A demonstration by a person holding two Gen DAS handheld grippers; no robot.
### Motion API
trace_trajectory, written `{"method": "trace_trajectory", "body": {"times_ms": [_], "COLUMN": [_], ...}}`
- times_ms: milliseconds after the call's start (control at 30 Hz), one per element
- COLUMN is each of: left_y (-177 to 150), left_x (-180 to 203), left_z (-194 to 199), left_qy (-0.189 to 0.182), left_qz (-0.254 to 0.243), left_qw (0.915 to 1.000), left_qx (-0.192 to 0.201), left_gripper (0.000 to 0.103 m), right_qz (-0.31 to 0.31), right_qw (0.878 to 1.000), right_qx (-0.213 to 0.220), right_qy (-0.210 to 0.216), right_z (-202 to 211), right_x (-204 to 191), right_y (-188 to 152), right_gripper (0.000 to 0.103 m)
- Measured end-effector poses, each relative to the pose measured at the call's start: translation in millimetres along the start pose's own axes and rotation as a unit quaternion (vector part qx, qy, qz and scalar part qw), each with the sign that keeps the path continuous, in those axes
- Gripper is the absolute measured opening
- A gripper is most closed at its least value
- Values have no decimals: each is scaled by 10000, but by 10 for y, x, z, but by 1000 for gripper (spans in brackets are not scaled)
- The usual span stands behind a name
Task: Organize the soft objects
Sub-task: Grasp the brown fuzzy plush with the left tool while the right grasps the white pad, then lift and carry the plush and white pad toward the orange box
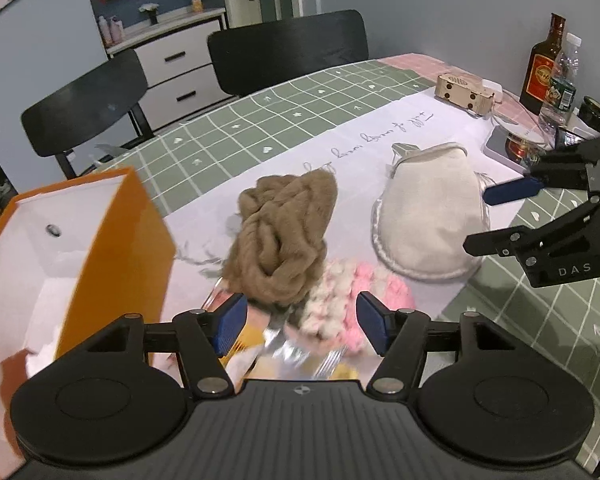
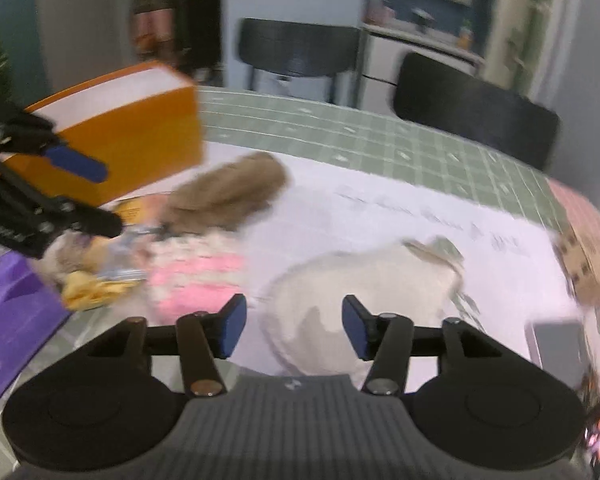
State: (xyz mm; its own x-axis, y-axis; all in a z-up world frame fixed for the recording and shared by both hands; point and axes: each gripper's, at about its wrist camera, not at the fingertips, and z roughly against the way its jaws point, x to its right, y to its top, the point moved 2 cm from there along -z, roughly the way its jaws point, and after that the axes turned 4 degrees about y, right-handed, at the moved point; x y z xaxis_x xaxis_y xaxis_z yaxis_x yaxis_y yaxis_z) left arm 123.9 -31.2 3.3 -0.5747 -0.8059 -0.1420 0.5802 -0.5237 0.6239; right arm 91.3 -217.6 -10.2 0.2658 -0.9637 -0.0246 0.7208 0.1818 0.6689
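Observation:
A brown fluffy scarf (image 1: 284, 224) lies bunched on the table, just beyond my left gripper (image 1: 302, 322), which is open and empty above a pink-and-white woolly item (image 1: 348, 304) and a crinkly foil wrapper (image 1: 288, 344). A white cloth hat (image 1: 428, 216) sits to the right. An open orange box (image 1: 80, 248) stands at the left. My right gripper (image 2: 294, 326) is open and empty, hovering just over the white hat (image 2: 364, 280). The right wrist view, blurred, also shows the scarf (image 2: 228, 196), the pink item (image 2: 196, 272) and the orange box (image 2: 132, 136).
Two bottles (image 1: 548, 68), a small wooden box (image 1: 464, 94) and jars crowd the table's far right. Two black chairs (image 1: 288, 48) stand behind the table. A purple box (image 2: 8, 316) and yellow cloth (image 2: 88, 292) lie at the near left in the right wrist view.

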Motion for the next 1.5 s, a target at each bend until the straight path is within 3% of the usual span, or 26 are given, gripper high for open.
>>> {"method": "trace_trajectory", "body": {"times_ms": [167, 267, 467, 567, 700, 867, 900, 1033, 1167, 1233, 1400, 1500], "left_y": [262, 367, 461, 468, 510, 534, 530, 518, 503, 502, 518, 533], "left_x": [82, 111, 179, 213, 254, 238, 226, 207, 194, 190, 181, 154], "left_z": [-257, -410, -664, -764, -897, -1032, -1050, -1074, -1048, -1020, -934, -858], "left_qy": [-36, 121, 451, 680, 1009, 1029, 996, 1048, 943, 926, 811, 735], "left_qz": [-16, -40, -199, -313, -462, -446, -417, -427, -407, -408, -344, -275], "left_qw": [9999, 9996, 9980, 9964, 9931, 9924, 9927, 9923, 9934, 9937, 9954, 9966], "left_qx": [-150, -261, -404, -394, -378, -514, -538, -510, -509, -472, -374, -269], "left_gripper": [79, 79, 79, 79, 83, 83, 78, 66, 58, 48, 45, 44], "right_qz": [-794, -1360, -2592, -2895, -2982, -3056, -3049, -3145, -3122, -3114, -2782, -2351], "right_qw": [9966, 9904, 9655, 9562, 9531, 9506, 9508, 9468, 9472, 9471, 9564, 9648], "right_qx": [-115, -121, 27, 149, 243, 279, 290, 370, 378, 408, 633, 1012], "right_qy": [-207, -205, 242, 400, 463, 457, 471, 575, 630, 662, 620, 610], "right_z": [-104, -154, -283, -334, -419, -553, -565, -586, -592, -578, -454, -231], "right_x": [383, 561, 825, 850, 831, 785, 777, 813, 830, 832, 773, 716], "right_y": [-120, -182, -309, -347, -351, -407, -399, -410, -426, -415, -302, -117], "right_gripper": [64, 71, 71, 71, 70, 58, 54, 20, 12, 6, 3, 2]}}
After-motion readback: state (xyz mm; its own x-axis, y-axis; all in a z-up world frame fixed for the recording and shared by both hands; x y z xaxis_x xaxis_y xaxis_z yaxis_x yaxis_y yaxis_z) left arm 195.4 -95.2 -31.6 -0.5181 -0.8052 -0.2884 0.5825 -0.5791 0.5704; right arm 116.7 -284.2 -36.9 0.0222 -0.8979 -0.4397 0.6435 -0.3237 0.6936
